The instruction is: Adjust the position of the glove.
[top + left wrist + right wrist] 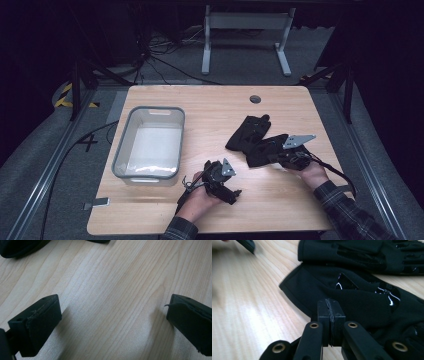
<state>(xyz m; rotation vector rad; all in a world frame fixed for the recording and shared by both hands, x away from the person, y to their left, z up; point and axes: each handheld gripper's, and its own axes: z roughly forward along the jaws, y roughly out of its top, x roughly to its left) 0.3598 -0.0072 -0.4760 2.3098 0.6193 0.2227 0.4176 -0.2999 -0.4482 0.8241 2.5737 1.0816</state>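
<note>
Gloves are the work here: two black gloves lie on the table [280, 105], right of the middle. The nearer glove [265, 150] lies just in front of your right claw [331, 315], and the far glove [248, 131] lies beside it, overlapping it at one edge as far as I can see.

Your right claw has its jaws pressed together at the cuff edge of the nearer glove. I cannot tell whether any cloth is caught between them. Your left claw [113, 317] is spread wide over bare wood and holds nothing.

I think the main risk is a weak hold. If the pads pinch only the thin hem, the glove may slip out when you lift. Because the two gloves overlap, pulling one can drag the other along or push it toward the right side of the table.

For room you have enough. The wood between the claws is free, and the grey bin [150, 142] stands well apart at the left, with open table on the way to it. The near edge is close to your hands, so keep the glove away from it.
</note>
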